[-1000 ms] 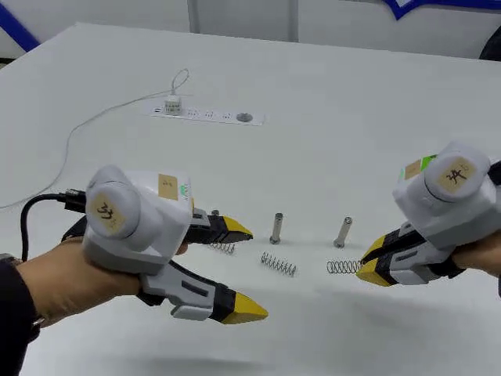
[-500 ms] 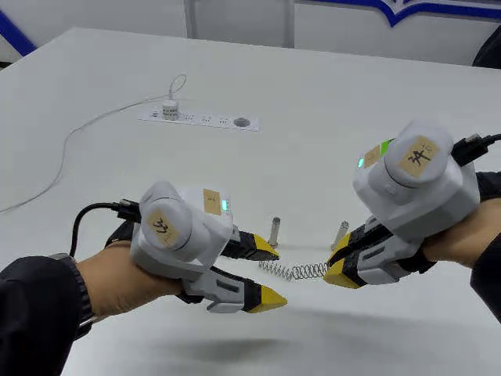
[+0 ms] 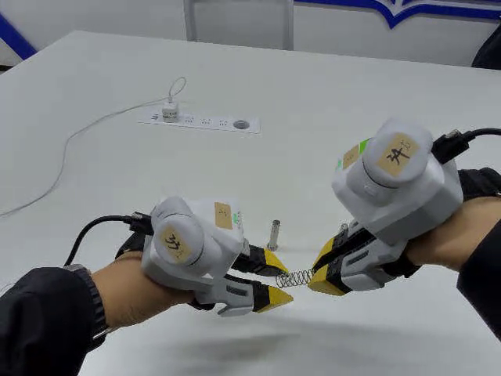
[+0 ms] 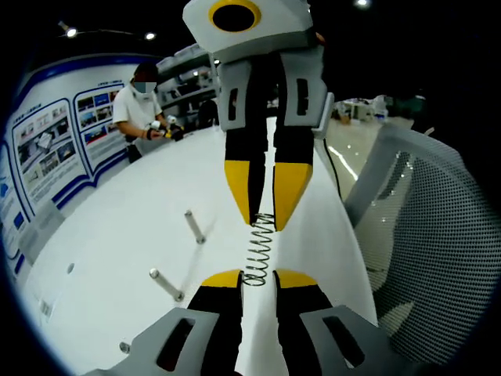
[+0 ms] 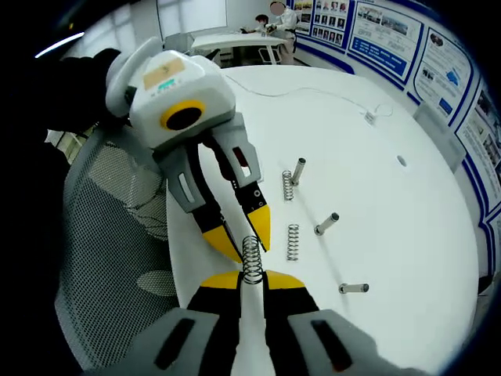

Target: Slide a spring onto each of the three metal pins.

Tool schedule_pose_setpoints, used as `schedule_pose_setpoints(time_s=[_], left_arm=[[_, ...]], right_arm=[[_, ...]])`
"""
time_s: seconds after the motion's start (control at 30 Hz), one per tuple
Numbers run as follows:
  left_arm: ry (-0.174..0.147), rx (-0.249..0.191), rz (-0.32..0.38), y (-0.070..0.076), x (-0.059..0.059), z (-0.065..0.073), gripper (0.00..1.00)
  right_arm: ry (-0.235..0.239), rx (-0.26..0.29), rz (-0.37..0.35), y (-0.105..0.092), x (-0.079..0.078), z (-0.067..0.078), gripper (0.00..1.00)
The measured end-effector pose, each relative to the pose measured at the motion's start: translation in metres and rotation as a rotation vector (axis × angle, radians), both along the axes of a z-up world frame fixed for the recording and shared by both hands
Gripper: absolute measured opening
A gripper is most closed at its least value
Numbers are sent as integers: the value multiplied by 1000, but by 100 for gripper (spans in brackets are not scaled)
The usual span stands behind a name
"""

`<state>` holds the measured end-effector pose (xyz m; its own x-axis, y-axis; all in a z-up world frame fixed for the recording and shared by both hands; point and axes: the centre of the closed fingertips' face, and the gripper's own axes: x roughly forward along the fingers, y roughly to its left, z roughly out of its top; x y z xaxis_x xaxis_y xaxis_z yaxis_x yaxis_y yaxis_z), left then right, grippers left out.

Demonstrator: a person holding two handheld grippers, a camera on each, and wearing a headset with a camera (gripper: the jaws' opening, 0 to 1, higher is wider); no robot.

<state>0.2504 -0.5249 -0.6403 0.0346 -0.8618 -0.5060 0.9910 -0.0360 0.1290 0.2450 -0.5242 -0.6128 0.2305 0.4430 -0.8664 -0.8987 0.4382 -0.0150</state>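
Closer together now, my right gripper [image 3: 317,274] pinches the spring [image 3: 296,276]; my left gripper [image 3: 283,280] sits narrowly open around its other end.

Head view: pin [image 3: 343,228] half hidden behind right gripper [image 3: 318,272]. Spring [image 3: 295,277] ends buried between jaw tips; left gripper [image 3: 283,282] grip unclear.

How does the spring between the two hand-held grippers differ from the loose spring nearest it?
The held spring is raised off the table; the loose spring lies flat on it. The held spring spans the left hand-held gripper and right hand-held gripper; nothing touches the loose spring. Both are bare metal coils.
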Motion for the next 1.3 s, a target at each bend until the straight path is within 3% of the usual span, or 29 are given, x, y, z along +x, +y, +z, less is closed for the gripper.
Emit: schedule_pose_setpoints(time_s=[0.1, 0.77, 1.1, 1.3], left_arm=[[1, -2, 7, 0, 1, -1, 12], [30, -9, 2, -8, -8, -5, 12], [52, -13, 3, -9, -10, -5, 18], [70, -40, 34, -1, -4, 5, 24]], right_arm=[[-6, 9, 2, 2, 1, 3, 11], [-45, 37, 33, 18, 1, 9, 11], [-43, 24, 24, 10, 2, 9, 11], [-54, 14, 1, -1, 9, 15, 11]])
